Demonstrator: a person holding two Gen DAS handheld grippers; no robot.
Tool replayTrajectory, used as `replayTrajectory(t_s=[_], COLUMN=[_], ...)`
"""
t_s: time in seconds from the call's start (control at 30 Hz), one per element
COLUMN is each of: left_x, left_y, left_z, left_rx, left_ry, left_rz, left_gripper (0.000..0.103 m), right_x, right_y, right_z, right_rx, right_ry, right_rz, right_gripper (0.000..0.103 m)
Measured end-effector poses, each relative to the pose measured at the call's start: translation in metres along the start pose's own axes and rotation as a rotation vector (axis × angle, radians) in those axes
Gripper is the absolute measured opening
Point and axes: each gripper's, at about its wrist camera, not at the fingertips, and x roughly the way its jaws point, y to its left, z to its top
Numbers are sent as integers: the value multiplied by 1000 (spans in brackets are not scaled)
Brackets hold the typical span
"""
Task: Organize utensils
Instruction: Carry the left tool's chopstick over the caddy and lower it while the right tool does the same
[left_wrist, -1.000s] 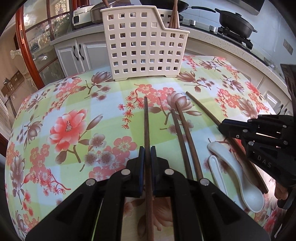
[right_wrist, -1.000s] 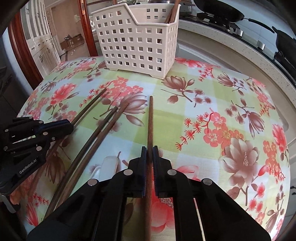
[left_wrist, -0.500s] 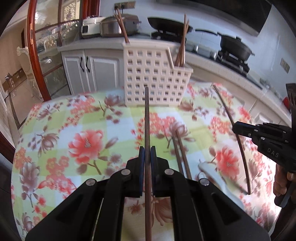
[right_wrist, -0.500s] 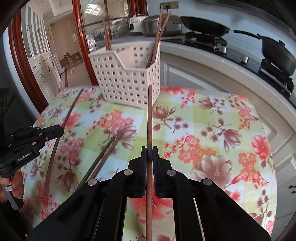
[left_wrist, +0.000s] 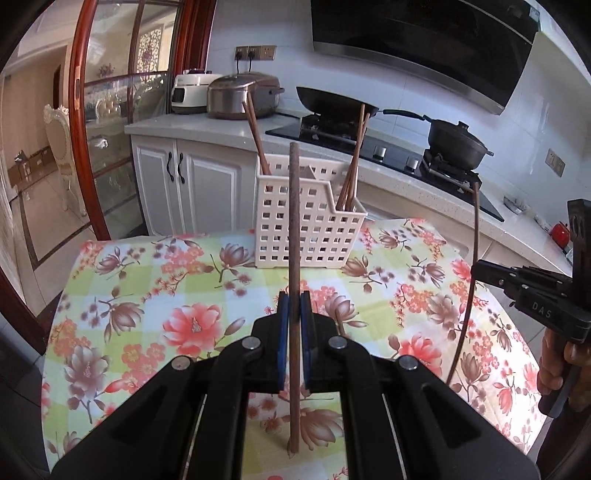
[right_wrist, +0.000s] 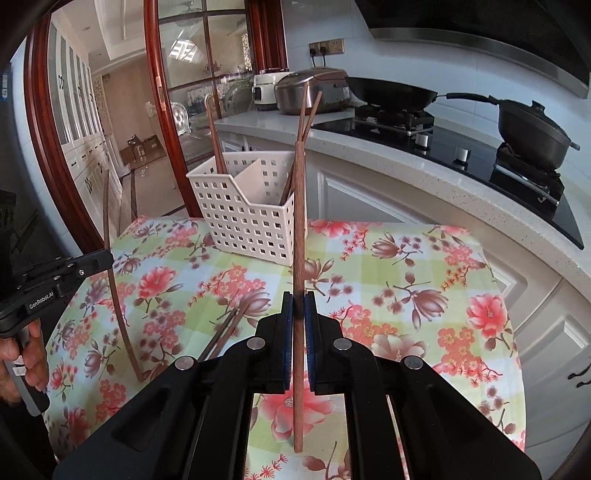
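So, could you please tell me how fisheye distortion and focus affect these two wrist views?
Left wrist view: the chopstick in the right claw bows, a lens effect; dark corners. Right wrist view: the counter edge curves, and the loose chopsticks on the tablecloth look soft; the basket is sharp.

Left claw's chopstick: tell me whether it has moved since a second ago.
Yes. The chopstick in the left claw was lying on the floral tablecloth; now it is lifted clear, its tip raised above the white basket's rim.
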Motion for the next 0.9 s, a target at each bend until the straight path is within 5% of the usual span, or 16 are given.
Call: replayTrajectory(t_s=[0.57, 0.9], left_x=[-10, -19], left_y=[-6, -6], left_z=[14, 88], left_rx=[15, 29], left_ry=[-27, -115], left_rz=[-28, -82], left_gripper=[6, 6], right_x=[-11, -15], right_y=[1, 7], right_z=[8, 79], right_rx=[-9, -57], right_ry=[-20, -82], right_rz=[8, 24], right_gripper=[7, 7])
